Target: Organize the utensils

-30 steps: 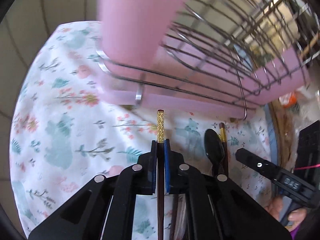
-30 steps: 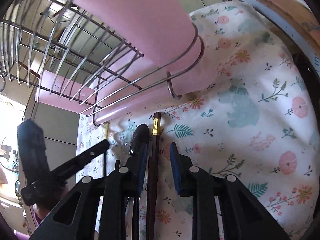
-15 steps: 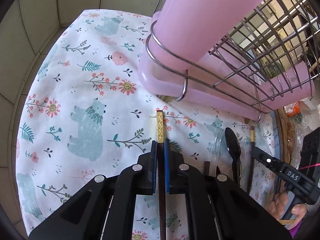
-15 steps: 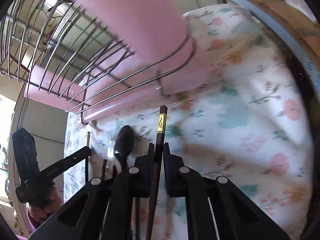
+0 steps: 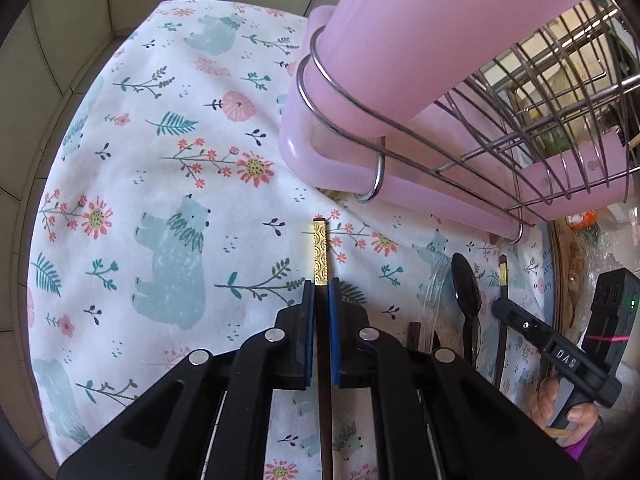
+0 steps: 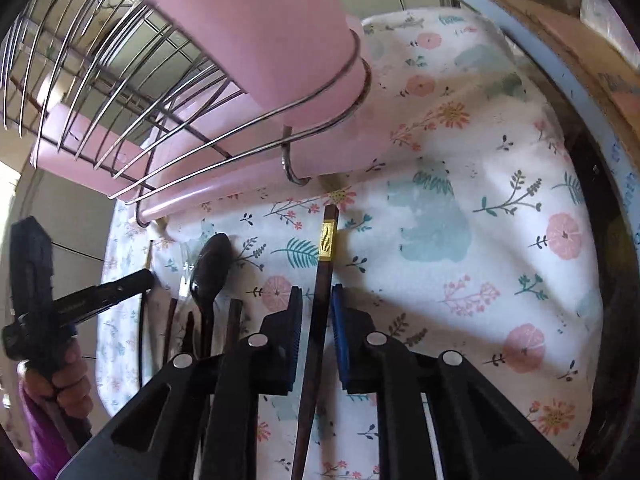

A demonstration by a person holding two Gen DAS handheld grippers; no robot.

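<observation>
My left gripper (image 5: pixel 321 284) is shut on a dark chopstick with a gold patterned end (image 5: pixel 320 254), held above the floral cloth. My right gripper (image 6: pixel 316 294) is closed around a dark chopstick with a gold band (image 6: pixel 326 246); a narrow gap shows beside each pad. The pink utensil cup (image 5: pixel 432 40) stands in the wire ring of the dish rack, just beyond both chopstick tips; it also shows in the right wrist view (image 6: pixel 260 20). A black spoon (image 6: pixel 210 268) and several dark utensils (image 6: pixel 232 320) lie on the cloth between the grippers.
A wire dish rack (image 5: pixel 540 120) on a pink drip tray (image 5: pixel 440 204) fills the back. The floral cloth (image 5: pixel 160 220) covers the table. Tiled wall (image 5: pixel 60 40) lies left. A blue-edged board (image 6: pixel 560 60) lies right of the cloth.
The right gripper closed around the gold-banded chopstick and lifted it. Both grippers pulled back and up from the rack; the left one kept its chopstick.
</observation>
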